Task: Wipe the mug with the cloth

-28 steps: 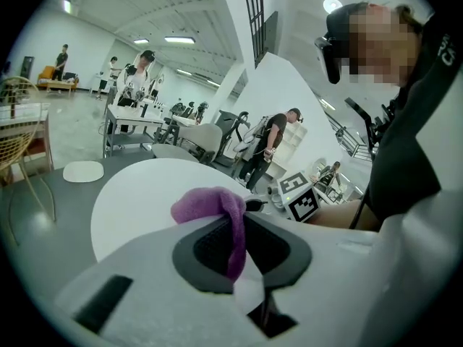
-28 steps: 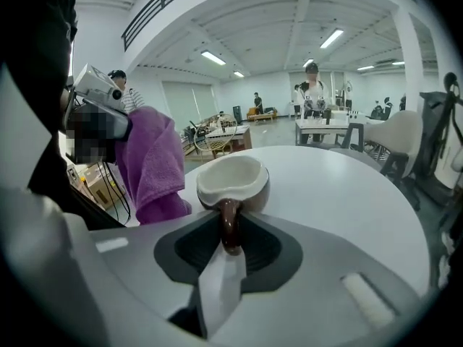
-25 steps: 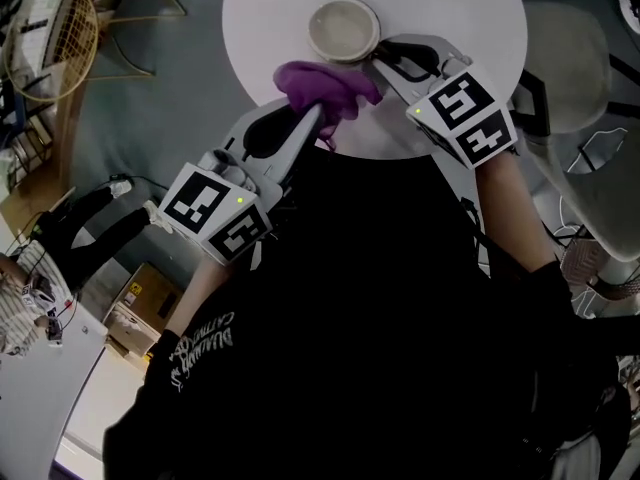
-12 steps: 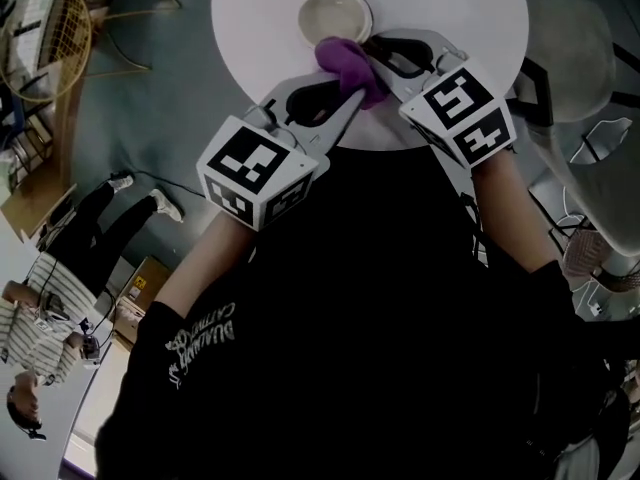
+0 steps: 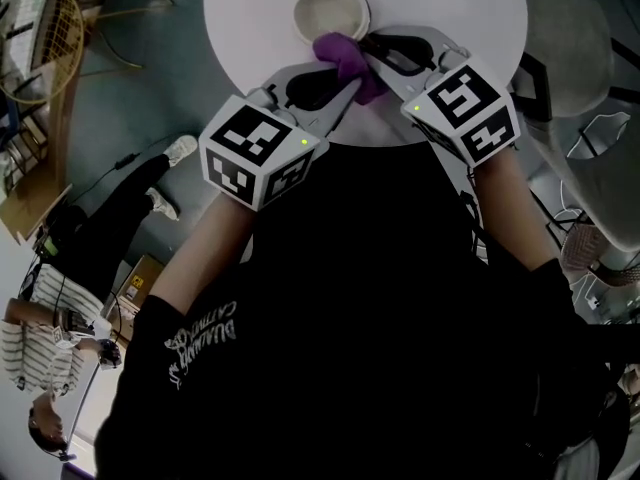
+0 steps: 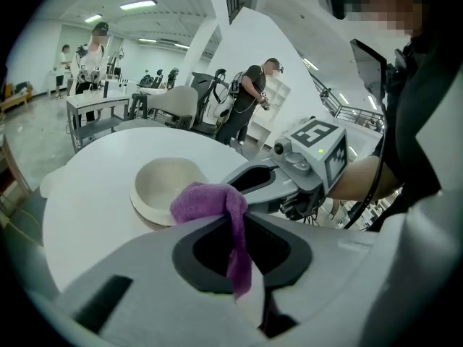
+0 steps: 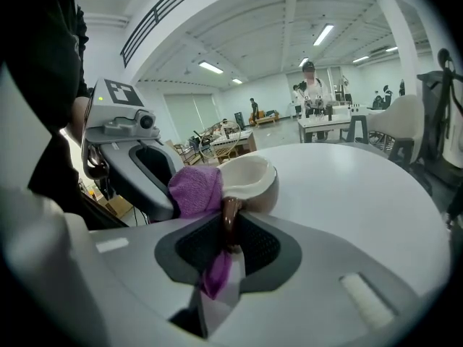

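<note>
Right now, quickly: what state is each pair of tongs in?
Left tongs: closed on the purple cloth.
Right tongs: closed on the cream ceramic mug by its brown handle, with a strip of cloth caught alongside.

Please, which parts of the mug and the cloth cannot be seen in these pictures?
- Head view: the handle of the mug, hidden under the cloth and the right hand-held gripper.
- Left gripper view: the base of the mug, hidden behind the cloth and the left hand-held gripper.
- Right gripper view: the far side of the mug, turned away.
</note>
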`<state>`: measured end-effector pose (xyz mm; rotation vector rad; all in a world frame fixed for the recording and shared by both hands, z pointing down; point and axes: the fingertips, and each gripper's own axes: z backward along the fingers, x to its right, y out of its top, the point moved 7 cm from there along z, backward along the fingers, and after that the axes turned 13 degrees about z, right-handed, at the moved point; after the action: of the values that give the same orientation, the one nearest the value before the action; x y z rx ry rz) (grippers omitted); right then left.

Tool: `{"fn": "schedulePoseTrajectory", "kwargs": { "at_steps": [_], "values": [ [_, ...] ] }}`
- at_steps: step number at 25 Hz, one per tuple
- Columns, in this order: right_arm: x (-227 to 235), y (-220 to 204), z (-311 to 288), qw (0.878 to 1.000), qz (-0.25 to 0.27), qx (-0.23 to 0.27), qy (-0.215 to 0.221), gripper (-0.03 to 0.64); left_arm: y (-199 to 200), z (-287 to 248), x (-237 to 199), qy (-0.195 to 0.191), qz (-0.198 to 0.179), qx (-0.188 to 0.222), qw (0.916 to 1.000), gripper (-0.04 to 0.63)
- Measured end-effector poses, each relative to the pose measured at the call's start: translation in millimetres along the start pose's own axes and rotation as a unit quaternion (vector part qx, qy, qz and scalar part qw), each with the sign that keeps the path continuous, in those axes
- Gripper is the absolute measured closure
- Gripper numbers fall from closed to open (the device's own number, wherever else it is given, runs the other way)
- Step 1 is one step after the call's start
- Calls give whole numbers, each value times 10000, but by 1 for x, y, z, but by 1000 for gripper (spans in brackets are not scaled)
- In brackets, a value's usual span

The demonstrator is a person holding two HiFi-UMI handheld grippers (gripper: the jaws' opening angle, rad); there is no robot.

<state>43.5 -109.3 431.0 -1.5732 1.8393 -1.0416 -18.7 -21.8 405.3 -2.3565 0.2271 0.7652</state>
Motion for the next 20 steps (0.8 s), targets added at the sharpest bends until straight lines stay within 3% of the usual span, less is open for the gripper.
{"fn": "schedulePoseTrajectory", "kwargs": {
  "at_steps": [20],
  "values": [
    [0, 0, 0, 9998, -65, 73, 167, 538, -8, 12, -32, 584, 593, 224, 9963, 557]
  ]
}}
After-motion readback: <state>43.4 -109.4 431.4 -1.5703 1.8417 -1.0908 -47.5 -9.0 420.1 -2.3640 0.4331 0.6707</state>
